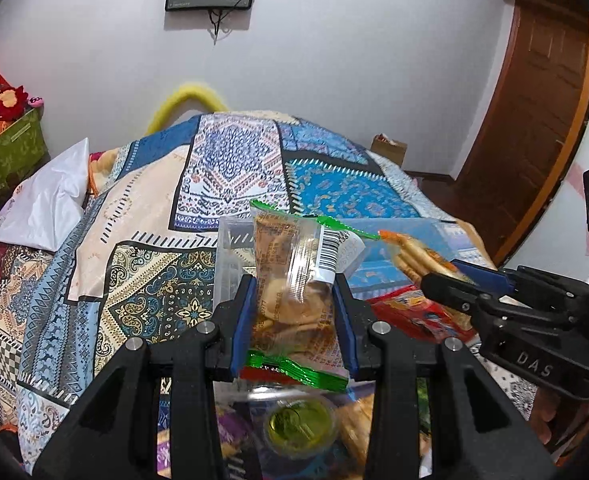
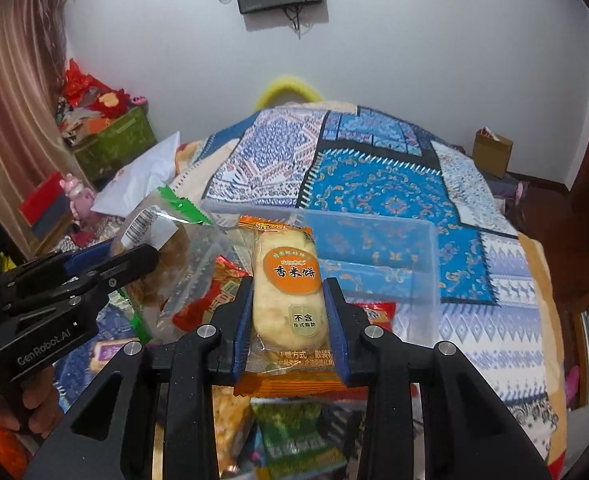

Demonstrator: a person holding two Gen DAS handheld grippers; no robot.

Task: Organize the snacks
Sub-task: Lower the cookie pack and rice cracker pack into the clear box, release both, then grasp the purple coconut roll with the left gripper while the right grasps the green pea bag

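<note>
My left gripper is shut on a green-edged clear cookie packet and holds it upright above the snack pile; it also shows in the right wrist view. My right gripper is shut on an orange rice cracker packet, seen in the left wrist view at the right. A clear plastic box lies on the bed just beyond both packets. The two grippers are side by side, a little apart.
Loose snacks lie below the grippers: a red packet, a green jelly cup, a green packet. The patchwork bedspread stretches beyond. A white bag and green box sit left, a cardboard box right.
</note>
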